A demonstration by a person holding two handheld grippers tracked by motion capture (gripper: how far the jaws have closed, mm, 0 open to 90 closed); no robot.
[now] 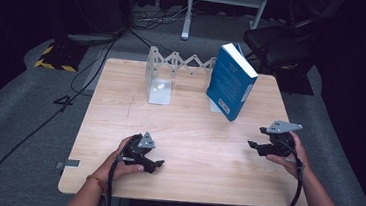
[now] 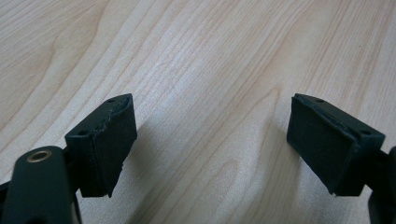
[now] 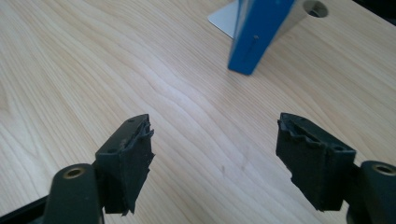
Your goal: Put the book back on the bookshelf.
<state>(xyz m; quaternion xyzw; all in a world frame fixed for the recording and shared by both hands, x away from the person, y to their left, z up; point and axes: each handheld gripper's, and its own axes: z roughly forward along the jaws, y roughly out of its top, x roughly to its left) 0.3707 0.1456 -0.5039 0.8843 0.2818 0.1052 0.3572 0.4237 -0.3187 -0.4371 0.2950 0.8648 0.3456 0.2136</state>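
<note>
Wooden table [image 1: 192, 149] stretches bare between the two hands in the lower half of the high view, and the blue book [image 1: 231, 81] leans tilted against a metal bookend [image 1: 215, 106] at the upper right, well apart from both. The risk, as I judge it, is a slide: only a bottom corner seems to bear on the wood, so a careless nudge could tip the book flat. At lower left the left gripper [image 1: 153, 164] rests low on the table, jaws apart on nothing. At right the right gripper [image 1: 256, 146] hovers, pointing left, jaws wide apart and empty, book ahead of them [image 3: 256, 35].
</note>
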